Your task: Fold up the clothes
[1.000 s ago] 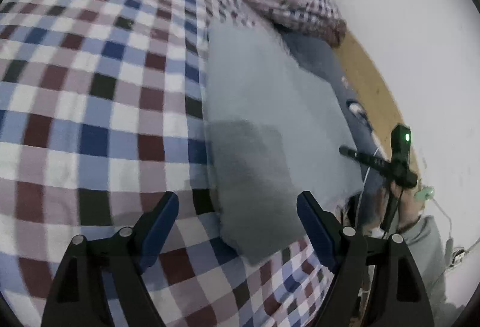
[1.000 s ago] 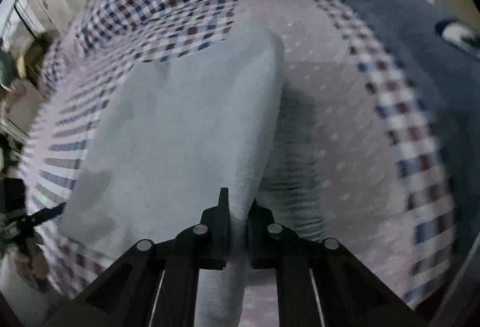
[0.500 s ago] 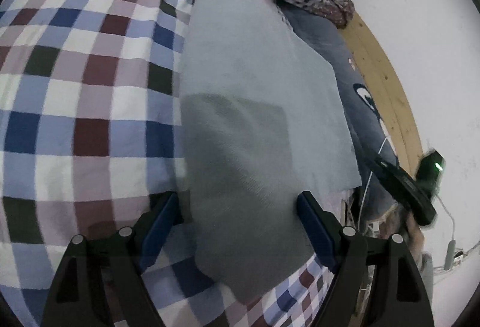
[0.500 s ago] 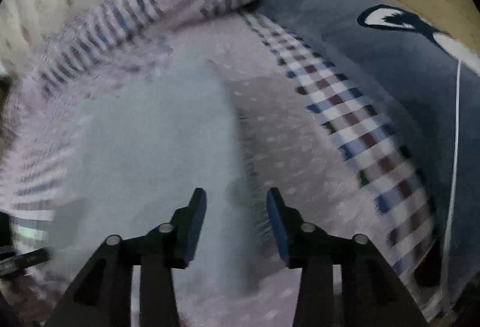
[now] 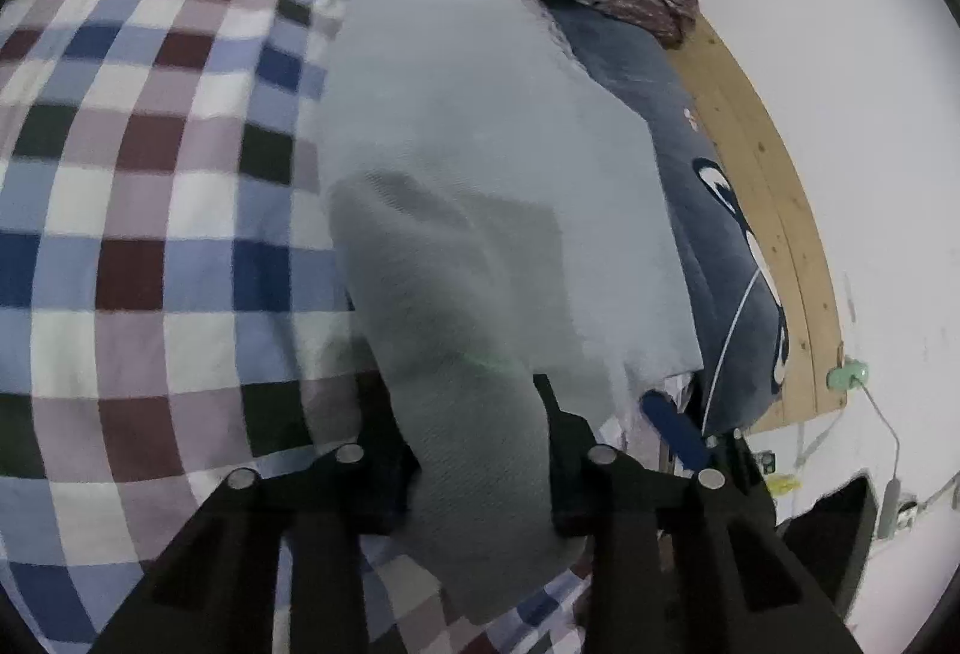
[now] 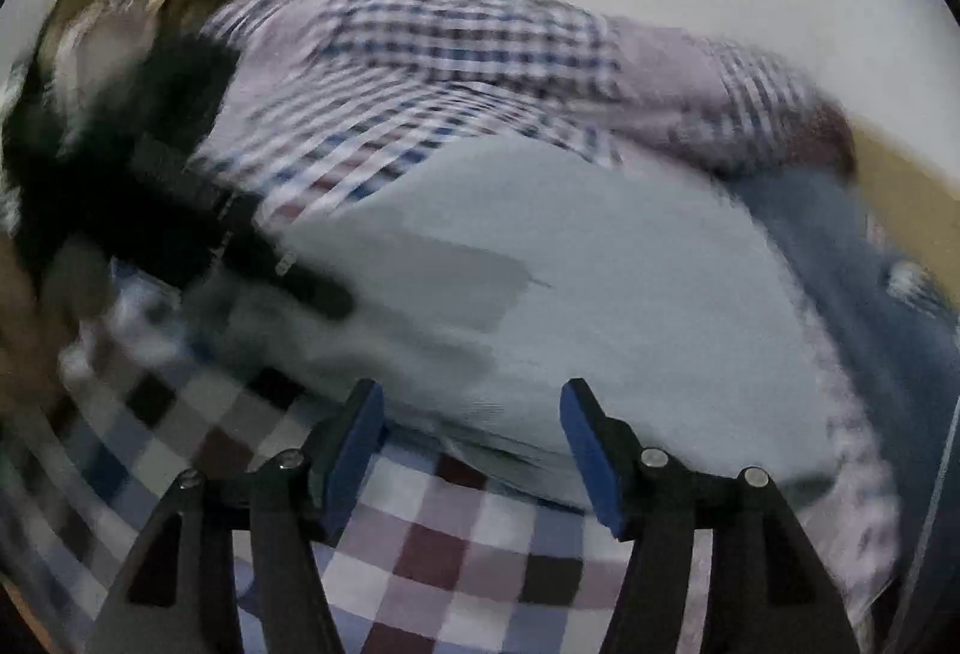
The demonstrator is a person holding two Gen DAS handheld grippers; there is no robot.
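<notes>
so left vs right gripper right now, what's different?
The left gripper is closed on a bunched corner of the grey garment; the right gripper is open and holds nothing. Left fingers are buried in cloth; the right's blue pads show fully. Both are at the garment's near edge.

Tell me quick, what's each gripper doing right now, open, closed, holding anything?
Left gripper: shut on the grey garment, a bunched fold between its jaws.
Right gripper: open, holding nothing.
</notes>
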